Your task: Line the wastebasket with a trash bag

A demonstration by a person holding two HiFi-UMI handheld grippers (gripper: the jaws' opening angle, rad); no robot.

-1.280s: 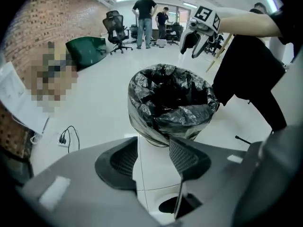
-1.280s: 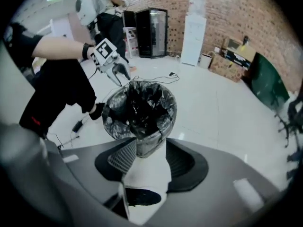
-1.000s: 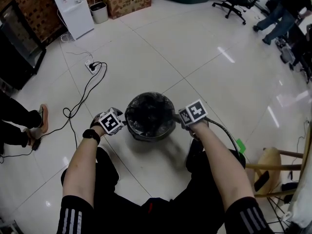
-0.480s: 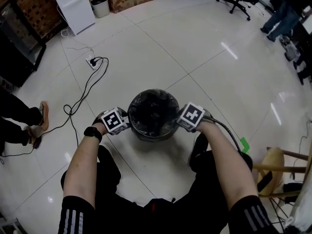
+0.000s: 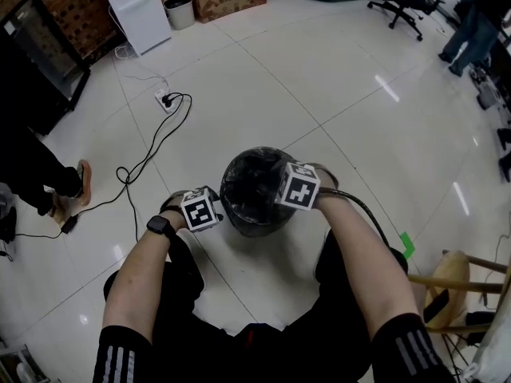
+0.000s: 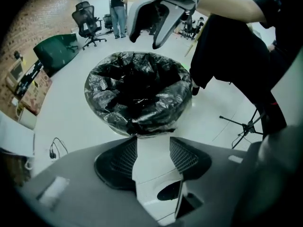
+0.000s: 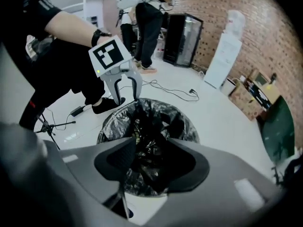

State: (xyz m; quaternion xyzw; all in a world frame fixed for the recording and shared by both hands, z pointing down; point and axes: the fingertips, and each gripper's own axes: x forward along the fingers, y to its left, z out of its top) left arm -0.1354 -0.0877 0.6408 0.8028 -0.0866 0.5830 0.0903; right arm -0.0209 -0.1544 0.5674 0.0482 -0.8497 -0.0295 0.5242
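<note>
Black crinkled plastic of the trash bag (image 5: 252,180) is lining the round wastebasket (image 5: 257,228). The basket is standing upright on the pale tiled floor (image 5: 335,78), its long axis running straight up and its mouth facing the ceiling, with the bag's edge folding out over the rim. The head view is showing both forearms (image 5: 140,274) reaching down to either side of the basket, but it is hiding the jaws under the marker cubes (image 5: 200,211). The left gripper view is supplying what that view lacks for the other hand: the right gripper (image 6: 144,40) is hanging above the far rim with its jaws spread and only air between them. The right gripper view is looking down into the bag's dark hollow and is catching the left gripper (image 7: 128,98) with its jaws likewise spread. Their tips are sitting at the rim on the opposite side, though whether they are touching the plastic I cannot tell. The left gripper's own view is showing bare floor between its jaws, with the basket lying just beyond their tips.
</note>
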